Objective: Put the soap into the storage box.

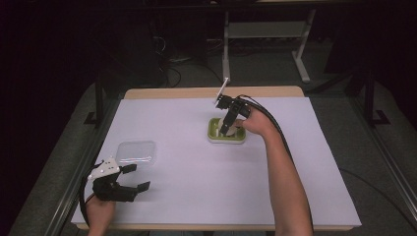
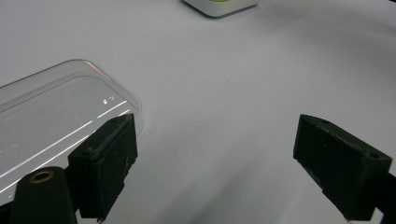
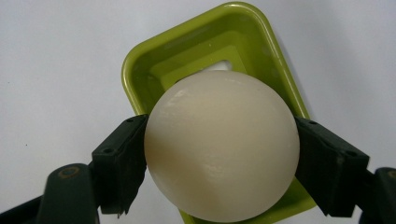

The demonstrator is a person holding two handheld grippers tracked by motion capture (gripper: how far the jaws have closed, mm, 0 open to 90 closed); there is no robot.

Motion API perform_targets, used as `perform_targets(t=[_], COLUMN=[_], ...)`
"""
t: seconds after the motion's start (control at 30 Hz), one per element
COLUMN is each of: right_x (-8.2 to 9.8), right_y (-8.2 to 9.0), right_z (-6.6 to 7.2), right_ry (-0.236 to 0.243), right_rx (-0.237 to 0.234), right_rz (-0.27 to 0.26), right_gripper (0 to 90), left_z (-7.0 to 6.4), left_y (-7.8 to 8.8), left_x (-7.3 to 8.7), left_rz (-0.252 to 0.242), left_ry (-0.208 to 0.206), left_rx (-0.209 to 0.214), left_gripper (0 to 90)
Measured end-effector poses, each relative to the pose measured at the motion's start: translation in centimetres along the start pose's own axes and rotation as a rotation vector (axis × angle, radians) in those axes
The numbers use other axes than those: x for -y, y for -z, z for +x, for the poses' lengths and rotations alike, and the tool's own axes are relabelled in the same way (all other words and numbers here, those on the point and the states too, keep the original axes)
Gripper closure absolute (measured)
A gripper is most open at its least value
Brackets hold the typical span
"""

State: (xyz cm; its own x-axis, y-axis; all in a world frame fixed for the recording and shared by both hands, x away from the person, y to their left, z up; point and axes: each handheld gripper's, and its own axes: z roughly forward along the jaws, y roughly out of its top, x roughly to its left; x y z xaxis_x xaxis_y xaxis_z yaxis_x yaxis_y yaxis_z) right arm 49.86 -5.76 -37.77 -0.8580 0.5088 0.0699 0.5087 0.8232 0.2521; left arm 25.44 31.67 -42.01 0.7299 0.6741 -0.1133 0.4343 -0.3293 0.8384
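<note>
Holding that smooth cream-white ball (image 3: 222, 147) over the lime-green plastic tray (image 3: 140, 70), right gripper (image 3: 222, 158) jaws clamped on it; slick roundness could squirt out. Left gripper (image 2: 219, 163) jaws gape apart, idle.

- a rectangular wooden table (image 1: 211, 92) fills the middle of the high view, its top covered by a large white paper sheet (image 1: 196, 177) that leaves a strip of bare wood at the far edge.
- grey carpeted floor (image 1: 275, 69) surrounds it.
- behind stands a white metal frame with splayed legs (image 1: 301, 61).
- dark cables (image 1: 172, 64) lie on the floor nearby.
- the far room is dark; light falls on the tabletop.
</note>
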Motion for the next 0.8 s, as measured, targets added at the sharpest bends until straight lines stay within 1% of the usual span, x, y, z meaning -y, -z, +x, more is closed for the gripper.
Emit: perform_targets(t=[0.23,0.27,0.43,0.7,0.73,0.8], right_x=[-0.16,-0.18,-0.25,-0.17,-0.17,-0.17], right_y=[-0.35,-0.41,-0.64,-0.66,-0.64,-0.67], right_z=[-0.01,-0.04,0.02,-0.14,-0.09,-0.14], right_ry=[0.001,0.008,0.003,0.006,-0.003,0.004], right_rx=[-0.001,0.001,-0.002,0.007,0.002,0.004], right_rz=[0.009,0.008,0.013,0.017,0.017,0.018], right_gripper=[22.3,22.3,22.3,22.3,22.3,22.3], left_z=[0.02,0.01,0.03,0.01,0.03,0.02], left_y=[0.02,0.01,0.04,0.01,0.02,0.02], left_x=[-0.02,-0.01,0.02,0.01,0.02,0.02], left_rz=[0.004,0.003,0.0,0.0,0.001,0.001], left_ry=[-0.004,-0.002,0.0,0.0,0.0,0.001], left_rx=[0.001,0.002,-0.001,0.0,-0.001,-0.001], left_gripper=[13.0,13.0,13.0,13.0,13.0,13.0])
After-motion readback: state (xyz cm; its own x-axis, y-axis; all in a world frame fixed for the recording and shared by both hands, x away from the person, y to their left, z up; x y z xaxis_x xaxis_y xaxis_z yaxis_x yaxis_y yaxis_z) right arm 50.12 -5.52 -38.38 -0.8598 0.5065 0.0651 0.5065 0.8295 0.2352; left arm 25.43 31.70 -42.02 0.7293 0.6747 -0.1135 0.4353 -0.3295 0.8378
